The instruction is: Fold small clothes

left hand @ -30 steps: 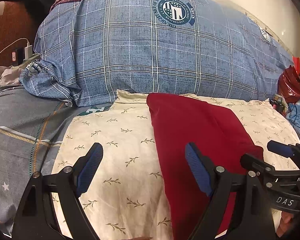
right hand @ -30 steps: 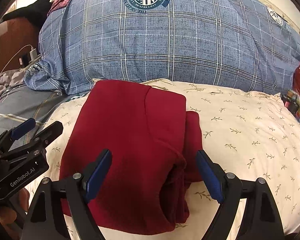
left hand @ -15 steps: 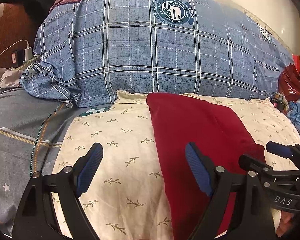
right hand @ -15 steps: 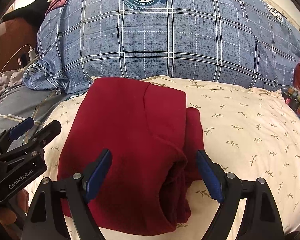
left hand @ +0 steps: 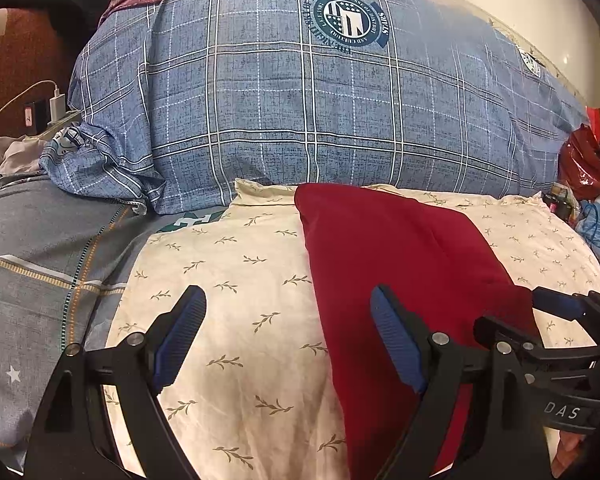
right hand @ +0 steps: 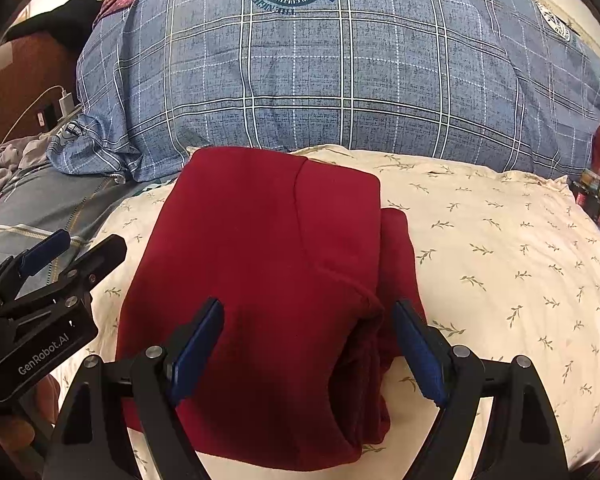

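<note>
A dark red folded garment (right hand: 268, 264) lies on a cream leaf-print pillow (right hand: 500, 248); it also shows in the left wrist view (left hand: 396, 264). My right gripper (right hand: 306, 320) is open and empty, held above the garment's near end. My left gripper (left hand: 286, 312) is open and empty, above the pillow (left hand: 228, 280) at the garment's left edge. The right gripper shows at the right of the left wrist view (left hand: 556, 312), and the left gripper at the left of the right wrist view (right hand: 56, 256).
A big blue plaid duvet (left hand: 320, 112) rises behind the pillow. A grey striped sheet (left hand: 40, 256) lies to the left. A charger and cable (left hand: 56, 102) sit at far left by a wooden headboard. A red plastic bag (left hand: 584, 168) and clutter lie at far right.
Both grippers have eased slightly back and up. The red garment has not moved and both grippers stay open.
</note>
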`<state>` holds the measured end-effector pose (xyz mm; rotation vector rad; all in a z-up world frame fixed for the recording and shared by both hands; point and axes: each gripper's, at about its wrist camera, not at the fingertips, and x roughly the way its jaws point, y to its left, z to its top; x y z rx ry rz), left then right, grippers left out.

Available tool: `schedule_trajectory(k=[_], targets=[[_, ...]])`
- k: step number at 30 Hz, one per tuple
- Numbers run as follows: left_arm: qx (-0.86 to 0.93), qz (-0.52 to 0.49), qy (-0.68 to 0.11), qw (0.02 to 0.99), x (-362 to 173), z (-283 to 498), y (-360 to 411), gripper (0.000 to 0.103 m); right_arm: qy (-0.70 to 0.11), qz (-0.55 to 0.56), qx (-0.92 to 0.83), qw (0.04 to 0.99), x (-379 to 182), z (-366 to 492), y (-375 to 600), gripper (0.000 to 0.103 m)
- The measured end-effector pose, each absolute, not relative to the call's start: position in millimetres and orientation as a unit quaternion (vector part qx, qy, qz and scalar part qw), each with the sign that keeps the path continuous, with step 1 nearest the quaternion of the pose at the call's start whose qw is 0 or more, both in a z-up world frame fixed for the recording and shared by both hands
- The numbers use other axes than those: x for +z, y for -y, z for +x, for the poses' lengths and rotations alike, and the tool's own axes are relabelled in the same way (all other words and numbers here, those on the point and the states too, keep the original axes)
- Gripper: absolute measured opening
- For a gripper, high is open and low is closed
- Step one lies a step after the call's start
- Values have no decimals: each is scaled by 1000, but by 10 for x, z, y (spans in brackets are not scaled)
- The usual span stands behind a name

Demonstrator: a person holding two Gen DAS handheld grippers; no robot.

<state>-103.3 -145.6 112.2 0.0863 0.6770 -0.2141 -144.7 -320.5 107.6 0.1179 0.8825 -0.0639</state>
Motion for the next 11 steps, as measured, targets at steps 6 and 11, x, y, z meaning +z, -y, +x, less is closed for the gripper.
schedule_trajectory(k=[6,11], targets=[[-105,41,-330,937,1113,-1033,1452,85,-429,53,-28,901,1069,-1438,3176,87],[-109,38,-333,936,1132,-991,1396,85,-423,49,-27,905,1103,-1451,3226,87]])
